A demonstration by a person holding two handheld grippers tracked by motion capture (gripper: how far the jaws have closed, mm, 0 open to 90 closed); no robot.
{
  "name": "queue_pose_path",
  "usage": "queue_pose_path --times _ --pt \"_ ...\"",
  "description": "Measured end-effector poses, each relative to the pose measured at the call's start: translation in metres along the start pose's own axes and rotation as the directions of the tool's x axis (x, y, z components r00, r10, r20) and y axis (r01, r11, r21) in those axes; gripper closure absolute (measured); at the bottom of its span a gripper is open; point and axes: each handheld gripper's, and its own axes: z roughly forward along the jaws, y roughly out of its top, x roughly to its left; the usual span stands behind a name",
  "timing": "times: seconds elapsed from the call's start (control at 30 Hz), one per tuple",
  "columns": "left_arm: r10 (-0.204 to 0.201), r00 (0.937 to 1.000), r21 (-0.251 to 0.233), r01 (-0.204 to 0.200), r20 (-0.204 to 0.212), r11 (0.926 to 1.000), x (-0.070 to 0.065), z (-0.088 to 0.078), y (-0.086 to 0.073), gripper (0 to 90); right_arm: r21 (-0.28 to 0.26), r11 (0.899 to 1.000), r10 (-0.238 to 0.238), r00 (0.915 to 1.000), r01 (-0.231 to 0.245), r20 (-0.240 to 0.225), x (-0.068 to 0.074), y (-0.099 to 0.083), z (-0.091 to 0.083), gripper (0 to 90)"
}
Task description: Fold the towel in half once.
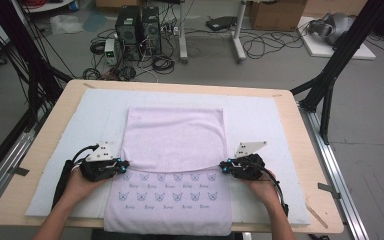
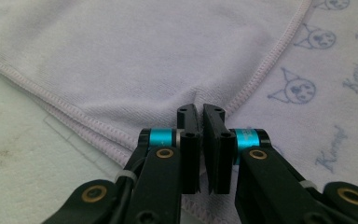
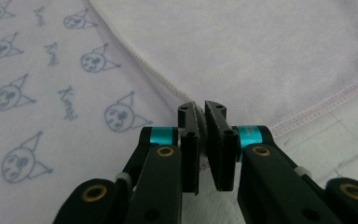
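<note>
A lilac towel (image 1: pixel 172 135) lies on the mat, its plain upper layer folded down over a lower part printed with small blue cat faces (image 1: pixel 170 187). My left gripper (image 1: pixel 125 164) pinches the left corner of the folded layer's near edge. My right gripper (image 1: pixel 222 166) pinches the right corner. In the left gripper view the jaws (image 2: pixel 201 111) are closed together with the hemmed cloth (image 2: pixel 135 56) bunched at their tips. The right gripper view has the jaws (image 3: pixel 202 108) closed on the towel's edge (image 3: pixel 261 46), with cloth showing between the pads.
A white foam mat (image 1: pixel 265 125) covers most of the wooden table (image 1: pixel 307 165). Black frame struts (image 1: pixel 335 65) stand at the table's far corners. Computer towers (image 1: pixel 137 30), cables and boxes sit on the floor beyond the far edge.
</note>
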Motion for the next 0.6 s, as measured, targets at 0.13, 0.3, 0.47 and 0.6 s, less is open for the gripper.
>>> queue_pose_path --times 0.13,0.3,0.47,0.6 --pt "-0.015 0.9999 -0.025 0.015 -0.007 0.9996 0.001 -0.004 0.001 85.0 -0.032 0.999 0.005 1.0 -0.005 -0.001 0.0 0.001 -0.004 84.9" --pt "-0.033 0.9992 -0.057 0.032 -0.024 0.9979 0.003 -0.012 0.003 85.0 -0.081 0.997 0.01 0.9999 -0.011 -0.009 0.002 0.003 -0.011 85.2" --pt "-0.068 0.9967 -0.101 0.063 -0.044 0.9929 0.005 -0.025 0.013 85.3 -0.138 0.99 0.014 0.9997 -0.017 -0.021 0.003 0.01 -0.021 85.5" --pt "-0.065 0.9966 -0.12 0.058 -0.05 0.9911 0.0 -0.039 0.02 85.4 -0.153 0.988 -0.006 0.9995 0.001 -0.031 0.009 0.018 -0.031 85.6"
